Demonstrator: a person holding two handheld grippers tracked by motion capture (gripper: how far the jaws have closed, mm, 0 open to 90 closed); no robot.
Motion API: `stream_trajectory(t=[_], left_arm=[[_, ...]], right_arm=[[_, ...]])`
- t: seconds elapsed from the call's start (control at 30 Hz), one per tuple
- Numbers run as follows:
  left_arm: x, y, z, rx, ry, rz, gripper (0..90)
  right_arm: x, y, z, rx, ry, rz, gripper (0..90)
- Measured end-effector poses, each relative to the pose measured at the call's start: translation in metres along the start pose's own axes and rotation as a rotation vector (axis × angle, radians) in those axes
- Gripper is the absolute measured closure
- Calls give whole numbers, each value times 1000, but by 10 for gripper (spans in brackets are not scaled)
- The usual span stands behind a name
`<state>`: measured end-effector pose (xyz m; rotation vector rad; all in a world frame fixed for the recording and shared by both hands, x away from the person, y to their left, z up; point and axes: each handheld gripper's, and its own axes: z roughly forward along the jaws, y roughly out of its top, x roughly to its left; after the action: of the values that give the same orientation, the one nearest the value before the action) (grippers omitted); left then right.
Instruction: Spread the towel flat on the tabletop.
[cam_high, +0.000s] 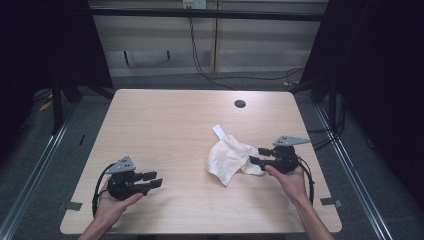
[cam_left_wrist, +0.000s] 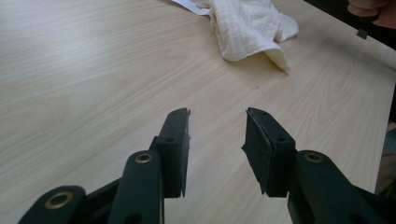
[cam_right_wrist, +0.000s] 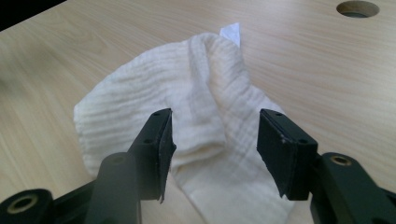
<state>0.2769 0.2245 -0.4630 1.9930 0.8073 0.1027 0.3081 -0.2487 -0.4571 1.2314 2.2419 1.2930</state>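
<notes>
A crumpled cream cloth (cam_high: 229, 159) with a white tag (cam_high: 219, 131) lies right of the table's centre. My right gripper (cam_high: 258, 155) is open at the cloth's right edge; in the right gripper view its jaws straddle a raised fold of the cloth (cam_right_wrist: 205, 98) without pinching it. My left gripper (cam_high: 153, 179) is open near the front left, pointing right over bare wood. Between its jaws in the left gripper view there is nothing, and the cloth (cam_left_wrist: 252, 25) lies farther off.
The light wooden table (cam_high: 165, 125) has a round cable hole (cam_high: 240, 104) at the back right. Grey tape marks sit at the front corners (cam_high: 73, 205). Dark floor and cables lie beyond the table's far edge.
</notes>
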Motion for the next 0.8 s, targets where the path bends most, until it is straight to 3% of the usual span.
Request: stream_trajectory(t=[0.17, 0.3, 0.5, 0.8], left_arm=[[-2, 1, 0, -3, 3, 14, 598], [-2, 1, 1, -1, 3, 14, 593], [-1, 3, 3, 1, -3, 20, 584], [-2, 4, 5, 11, -6, 32, 585]], right_arm=[[-3, 12, 18, 11, 18, -17, 425], [-7, 13, 35, 53, 21, -23, 396], [-14, 15, 49, 74, 37, -22, 389], [-19, 8, 70, 112, 65, -9, 491]])
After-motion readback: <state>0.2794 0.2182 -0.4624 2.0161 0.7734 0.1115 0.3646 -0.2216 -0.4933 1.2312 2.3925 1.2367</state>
